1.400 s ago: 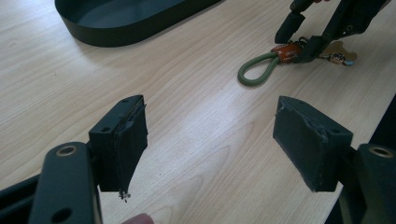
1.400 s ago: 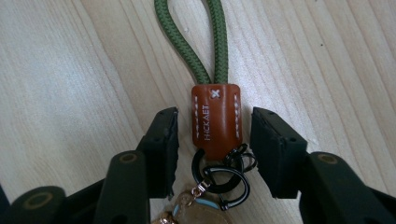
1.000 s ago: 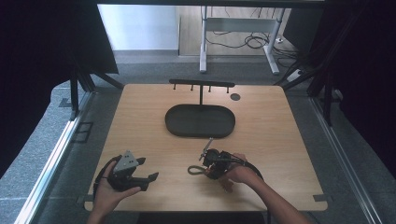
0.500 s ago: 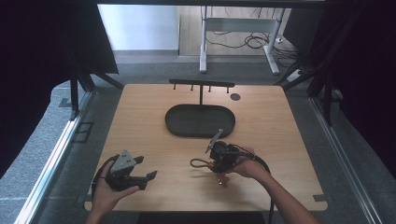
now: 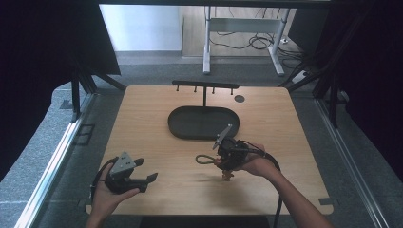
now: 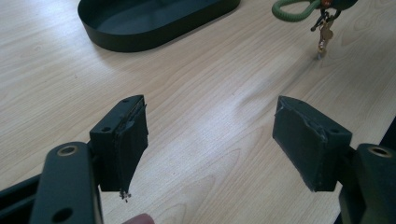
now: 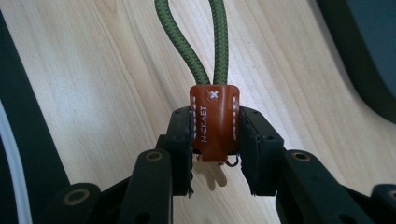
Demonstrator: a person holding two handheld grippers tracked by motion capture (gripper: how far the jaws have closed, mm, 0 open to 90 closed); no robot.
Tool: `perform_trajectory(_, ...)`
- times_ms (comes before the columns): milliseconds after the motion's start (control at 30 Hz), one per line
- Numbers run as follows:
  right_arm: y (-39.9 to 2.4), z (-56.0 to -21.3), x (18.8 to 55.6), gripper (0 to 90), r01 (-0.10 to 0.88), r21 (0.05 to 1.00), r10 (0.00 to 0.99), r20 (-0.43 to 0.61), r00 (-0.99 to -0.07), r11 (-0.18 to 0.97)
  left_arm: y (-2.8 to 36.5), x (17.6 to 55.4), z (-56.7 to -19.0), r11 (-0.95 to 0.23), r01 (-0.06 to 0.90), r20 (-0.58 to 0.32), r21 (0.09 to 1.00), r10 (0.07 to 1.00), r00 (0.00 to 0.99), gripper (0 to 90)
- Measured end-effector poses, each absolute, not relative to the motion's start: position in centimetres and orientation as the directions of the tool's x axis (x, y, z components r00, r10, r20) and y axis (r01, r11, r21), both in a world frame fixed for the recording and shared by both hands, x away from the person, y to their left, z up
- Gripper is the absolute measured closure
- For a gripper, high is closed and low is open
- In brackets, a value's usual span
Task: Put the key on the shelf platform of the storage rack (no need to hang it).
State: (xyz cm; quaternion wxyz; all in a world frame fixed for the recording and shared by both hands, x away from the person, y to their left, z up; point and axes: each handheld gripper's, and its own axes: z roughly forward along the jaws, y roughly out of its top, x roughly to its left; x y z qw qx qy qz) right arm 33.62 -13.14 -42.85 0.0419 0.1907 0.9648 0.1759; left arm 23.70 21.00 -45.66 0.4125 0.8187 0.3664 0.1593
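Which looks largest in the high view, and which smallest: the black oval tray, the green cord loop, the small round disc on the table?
1. black oval tray
2. green cord loop
3. small round disc; it lies farther from the camera, so its rank against the loop is unsure.

The bench (image 7: pixel 116 70) was pale wood with a smooth, matt grain. The key strap's loop (image 7: pixel 205 37) was olive braided cord, rough-woven, bound by a glossy brown leather tab (image 7: pixel 214 123) with white stitching. The keys (image 6: pixel 324 37) looked like dull metal. The oval tray (image 6: pixel 154 18) was dark and matt. The tongs' pads (image 6: pixel 306 140) were matt black, worn rough.
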Motion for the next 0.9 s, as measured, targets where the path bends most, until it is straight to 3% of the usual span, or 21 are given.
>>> perform_trajectory(900,-13.0,-41.2,35.4,66.7,0.36,0.348,0.397,-0.038,-0.917,0.866,21.2,23.7,-45.6,-0.388,0.467,-0.043,0.794,0.731,0.681,26.7)
